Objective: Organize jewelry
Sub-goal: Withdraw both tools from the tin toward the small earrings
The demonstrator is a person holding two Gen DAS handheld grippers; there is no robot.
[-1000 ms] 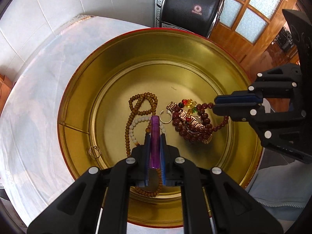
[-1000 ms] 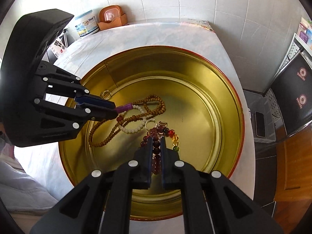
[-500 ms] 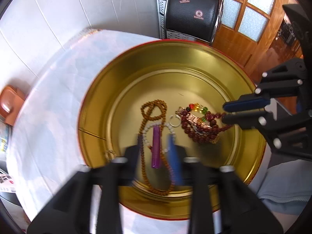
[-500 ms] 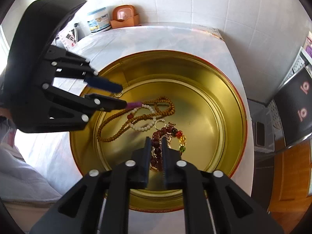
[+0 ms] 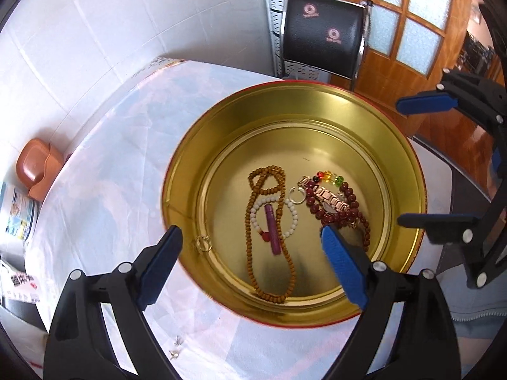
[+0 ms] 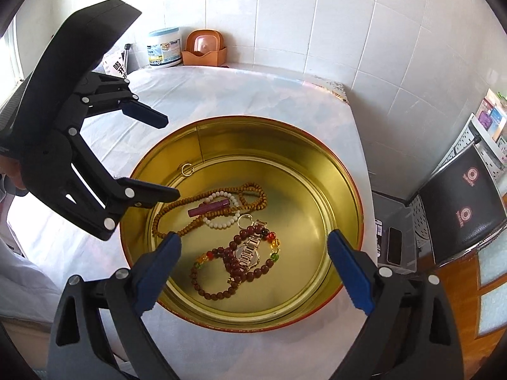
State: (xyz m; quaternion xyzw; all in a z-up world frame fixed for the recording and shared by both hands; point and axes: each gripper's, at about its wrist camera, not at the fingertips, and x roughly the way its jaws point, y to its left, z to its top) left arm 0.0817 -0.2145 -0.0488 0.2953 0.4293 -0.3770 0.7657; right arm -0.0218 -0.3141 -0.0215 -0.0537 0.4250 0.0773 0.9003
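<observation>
We saw the white-covered table [image 5: 111,164] by tiled walls [image 5: 95,31]. Both the left gripper [image 5: 253,247] and right gripper [image 6: 253,253] had just released: purple tube [image 5: 272,234] and dark beads [image 6: 240,253] now lay in the gold tin [image 5: 317,117].

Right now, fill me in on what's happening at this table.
A person is sorting jewelry into a round gold tin with two handheld tongs. Both have just been opening: the left tongs and right tongs stand wide above the tin, nothing between them. The purple tube lies on the brown bead necklace; the dark red beads and watch lie beside it.
</observation>
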